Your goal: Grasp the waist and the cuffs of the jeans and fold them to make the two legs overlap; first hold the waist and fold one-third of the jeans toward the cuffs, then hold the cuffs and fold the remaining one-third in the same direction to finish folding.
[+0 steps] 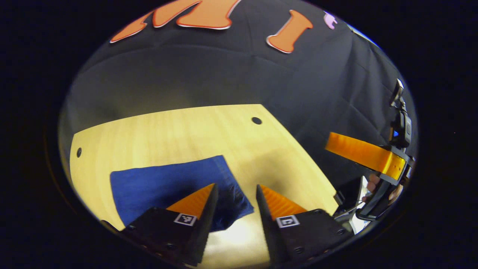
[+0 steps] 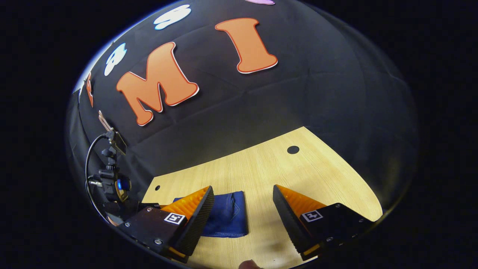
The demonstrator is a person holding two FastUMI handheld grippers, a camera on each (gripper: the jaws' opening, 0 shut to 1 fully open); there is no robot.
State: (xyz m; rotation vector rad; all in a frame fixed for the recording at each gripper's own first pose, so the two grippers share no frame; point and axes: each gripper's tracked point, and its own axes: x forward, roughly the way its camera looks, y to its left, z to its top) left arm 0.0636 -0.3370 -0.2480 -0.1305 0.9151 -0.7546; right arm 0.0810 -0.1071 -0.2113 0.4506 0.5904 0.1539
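Jeans (image 1: 168, 188) are seen folded into compact rectangle, flat on desk (image 1: 175, 129). Left claw (image 1: 236, 192) and right claw (image 2: 243, 196) are held above, jaws apart, nothing gripped. Folding is judged done or nearly so (edges look aligned); if anything, stack is best squared gently, then claws lifted straight off without dragging cloth.

Left gripper view adds right claw, hand-held, off desk's edge. Right gripper view adds seam detail on jeans.
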